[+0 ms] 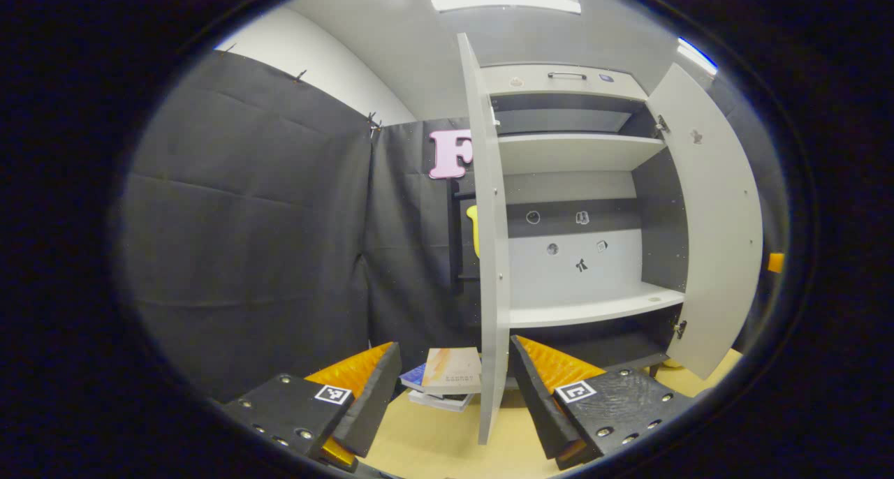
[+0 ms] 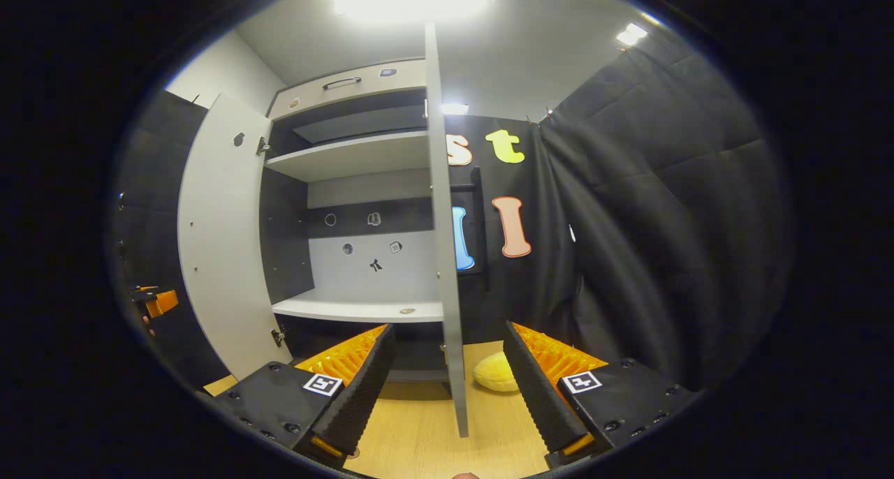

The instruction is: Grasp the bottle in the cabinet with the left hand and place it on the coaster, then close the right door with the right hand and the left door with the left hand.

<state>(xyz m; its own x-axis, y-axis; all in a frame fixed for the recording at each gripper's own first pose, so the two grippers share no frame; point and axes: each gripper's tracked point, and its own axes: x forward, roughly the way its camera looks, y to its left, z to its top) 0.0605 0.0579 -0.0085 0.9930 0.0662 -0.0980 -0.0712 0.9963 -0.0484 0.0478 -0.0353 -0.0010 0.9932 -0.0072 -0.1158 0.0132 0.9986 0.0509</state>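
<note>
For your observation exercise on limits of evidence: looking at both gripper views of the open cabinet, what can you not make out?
- Small marks on the cabinet's back panel: too small to identify, either view.
- Stack of books, left gripper view: right part hidden behind the left door.
- Yellow object on the table, right gripper view: partly hidden by the right door; unidentifiable.
- Bottle and coaster: whereabouts cannot be told.

No legible text. Top book (image 1: 452, 369) of the stack on the tabletop (image 1: 433, 437) carries a dark word, too blurred to read. Square black-and-white markers (image 1: 332, 394) on gripper bodies; patterns only.
</note>
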